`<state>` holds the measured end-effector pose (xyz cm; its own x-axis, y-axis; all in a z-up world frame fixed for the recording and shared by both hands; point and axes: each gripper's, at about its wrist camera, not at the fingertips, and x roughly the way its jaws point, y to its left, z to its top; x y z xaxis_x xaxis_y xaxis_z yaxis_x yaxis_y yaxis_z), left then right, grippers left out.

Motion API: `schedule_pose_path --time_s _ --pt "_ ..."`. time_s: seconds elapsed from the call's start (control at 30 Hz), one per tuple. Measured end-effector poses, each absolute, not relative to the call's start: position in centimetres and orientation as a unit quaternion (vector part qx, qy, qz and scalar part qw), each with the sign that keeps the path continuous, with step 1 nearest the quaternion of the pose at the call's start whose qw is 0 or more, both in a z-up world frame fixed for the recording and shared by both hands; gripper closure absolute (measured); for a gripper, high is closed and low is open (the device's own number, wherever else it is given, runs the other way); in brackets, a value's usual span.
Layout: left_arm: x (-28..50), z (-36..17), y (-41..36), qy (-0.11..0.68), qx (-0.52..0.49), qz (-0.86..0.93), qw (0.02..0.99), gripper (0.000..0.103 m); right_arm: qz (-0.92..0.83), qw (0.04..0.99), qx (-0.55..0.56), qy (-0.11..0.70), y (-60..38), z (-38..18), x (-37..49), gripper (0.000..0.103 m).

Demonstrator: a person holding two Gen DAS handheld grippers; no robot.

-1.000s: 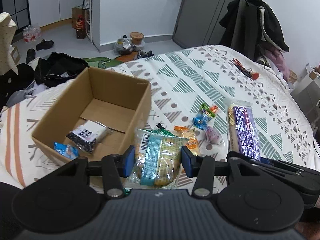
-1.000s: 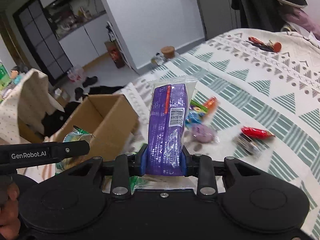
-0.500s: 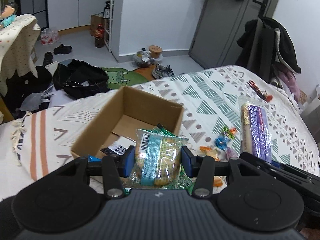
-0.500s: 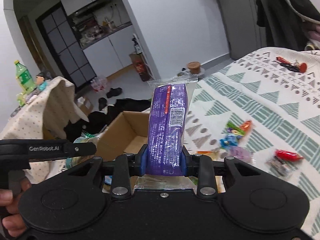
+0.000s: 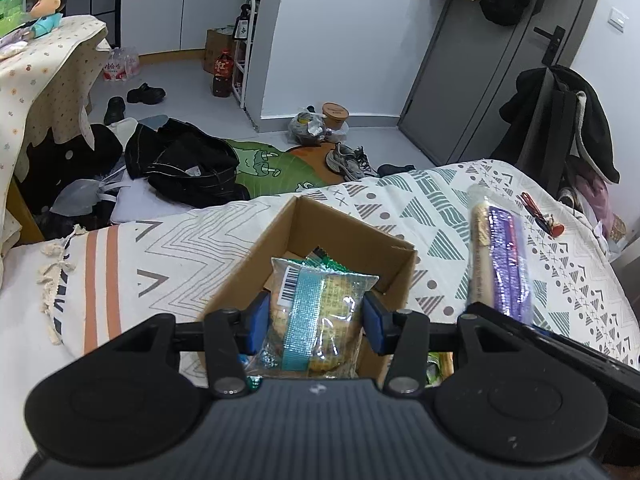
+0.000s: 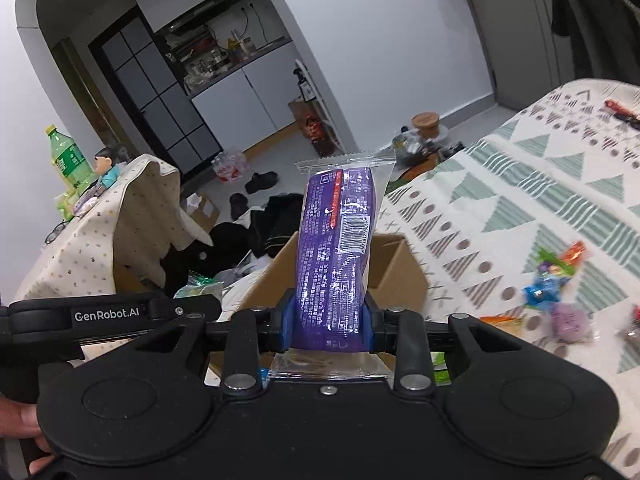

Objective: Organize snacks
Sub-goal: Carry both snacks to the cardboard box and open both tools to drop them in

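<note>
Closest to me, the left gripper (image 5: 316, 320) is clamping a clear biscuit packet (image 5: 316, 316) and the right gripper (image 6: 326, 322) is squeezing a tall purple packet (image 6: 336, 256), both hanging above the near rim of the cardboard box (image 5: 344, 228) on the bed. I would be lowering each one well inside before letting go, one at a time, so they are not colliding. Farther off, loose candies (image 6: 556, 280) are lying on the patterned blanket (image 6: 520, 184), waiting.

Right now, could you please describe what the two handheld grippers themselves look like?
Both are matte black plastic. The left gripper has a ribbed grey-black body, two round discs, silver pivot screws and blue fingertip pads. The right gripper matches, with blue pads and silver screws. White lettering "GenRobot.AI" marks the left gripper's side arm, seen from the right wrist view.
</note>
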<state>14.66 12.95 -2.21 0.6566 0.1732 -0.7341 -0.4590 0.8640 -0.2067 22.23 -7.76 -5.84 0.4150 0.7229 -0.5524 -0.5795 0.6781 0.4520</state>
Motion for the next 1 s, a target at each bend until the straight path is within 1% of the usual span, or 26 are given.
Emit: schedule_pose_path --time_s 0.2,0.23,0.27,0.3,0.33,0.5,0.6,0.8,0.83,1.0 --pt "15.0 -2.9 15.0 0.380 -0.199 0.184 0.885 0.055 0.412 0.813 0.123 0.394 -5.9 -6.7 22.0 0.071" --pt "15.0 -3.1 15.3 0.381 -0.200 0.184 0.884 0.055 0.415 0.809 0.127 0.397 -5.6 -6.9 22.0 0.069" --pt "15.1 -3.3 15.6 0.383 -0.202 0.185 0.882 0.055 0.417 0.805 0.127 0.402 -5.4 -7.1 22.0 0.066" --pt "15.2 -3.5 15.9 0.384 -0.203 0.185 0.881 0.055 0.416 0.803 0.123 0.408 -5.2 -7.3 22.0 0.060" --pt "15.3 -3.7 16.2 0.386 -0.205 0.185 0.880 0.056 0.415 0.803 0.118 0.411 -5.1 -7.5 21.9 0.057" --pt "15.9 -4.4 16.5 0.394 -0.210 0.179 0.877 0.055 0.388 0.808 0.122 0.426 -6.3 -7.8 22.2 0.056" --pt "16.2 -4.6 16.4 0.396 -0.210 0.170 0.878 0.055 0.375 0.812 0.124 0.430 -7.3 -7.7 22.5 0.052" --pt "16.7 -4.7 15.4 0.401 -0.209 0.141 0.881 0.055 0.365 0.819 0.114 0.428 -8.4 -7.2 22.3 0.047" --pt "16.7 -4.6 15.2 0.401 -0.207 0.138 0.882 0.052 0.365 0.820 0.112 0.427 -8.6 -7.0 22.2 0.047" --pt "16.9 -4.2 14.7 0.405 -0.203 0.133 0.881 0.048 0.362 0.827 0.098 0.419 -9.9 -6.1 21.9 0.038"
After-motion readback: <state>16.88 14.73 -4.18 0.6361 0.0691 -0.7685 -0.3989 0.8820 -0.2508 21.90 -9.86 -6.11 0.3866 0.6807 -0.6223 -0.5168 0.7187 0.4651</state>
